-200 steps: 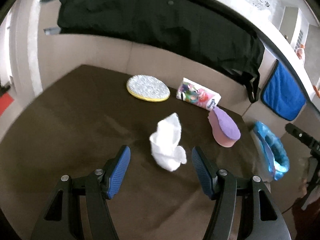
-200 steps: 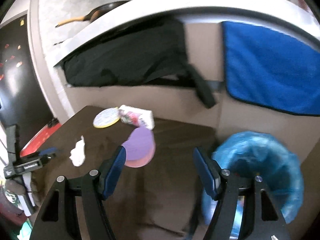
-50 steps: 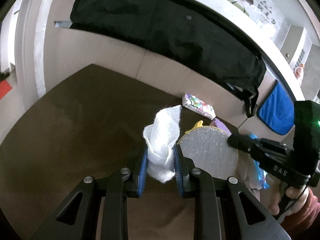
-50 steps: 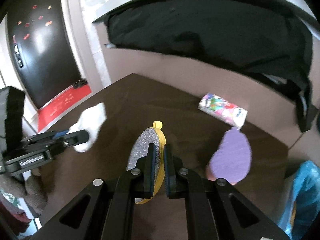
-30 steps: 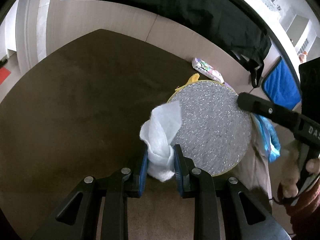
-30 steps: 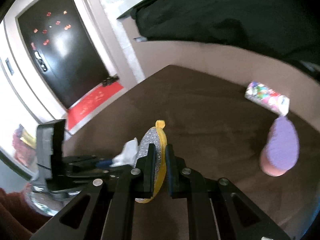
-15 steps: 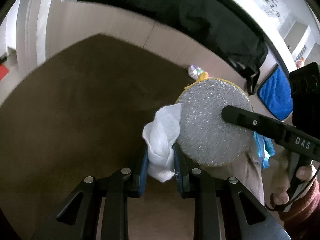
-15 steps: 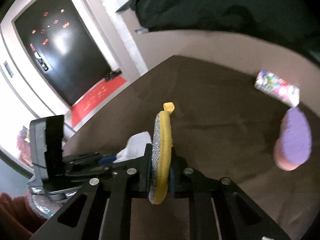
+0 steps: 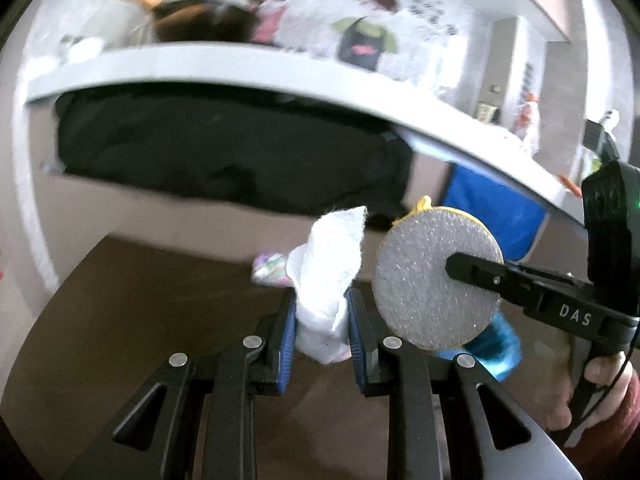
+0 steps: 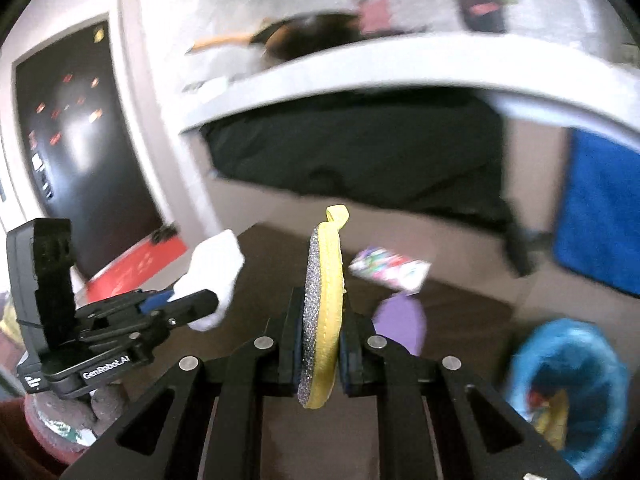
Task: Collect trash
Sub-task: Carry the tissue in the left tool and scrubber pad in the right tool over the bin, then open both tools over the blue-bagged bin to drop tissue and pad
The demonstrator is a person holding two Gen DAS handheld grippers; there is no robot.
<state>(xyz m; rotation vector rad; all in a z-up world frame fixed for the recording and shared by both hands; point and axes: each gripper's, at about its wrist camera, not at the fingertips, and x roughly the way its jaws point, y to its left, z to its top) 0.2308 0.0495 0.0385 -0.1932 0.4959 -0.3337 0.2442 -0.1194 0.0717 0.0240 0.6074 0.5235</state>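
My left gripper (image 9: 322, 314) is shut on a crumpled white tissue (image 9: 330, 268), held up above the brown table (image 9: 132, 312). My right gripper (image 10: 320, 326) is shut on the edge of a round silver and yellow scouring pad (image 10: 322, 304). In the left wrist view that scouring pad (image 9: 434, 276) faces me flat, just right of the tissue. In the right wrist view the left gripper (image 10: 192, 300) with the tissue (image 10: 212, 276) is at the left. A bin lined with a blue bag (image 10: 568, 388) stands low at the right, with some trash inside.
A colourful tissue pack (image 10: 390, 270) and a purple sponge (image 10: 402, 320) lie on the table beyond the pad. A black cloth (image 9: 224, 156) and a blue towel (image 10: 600, 208) hang on the wall under a white counter. A dark door (image 10: 72, 140) is at the left.
Both grippers have risen from the table with their loads and tilted up, so the counter and wall now fill the upper view. The blue bin has come into the right wrist view.
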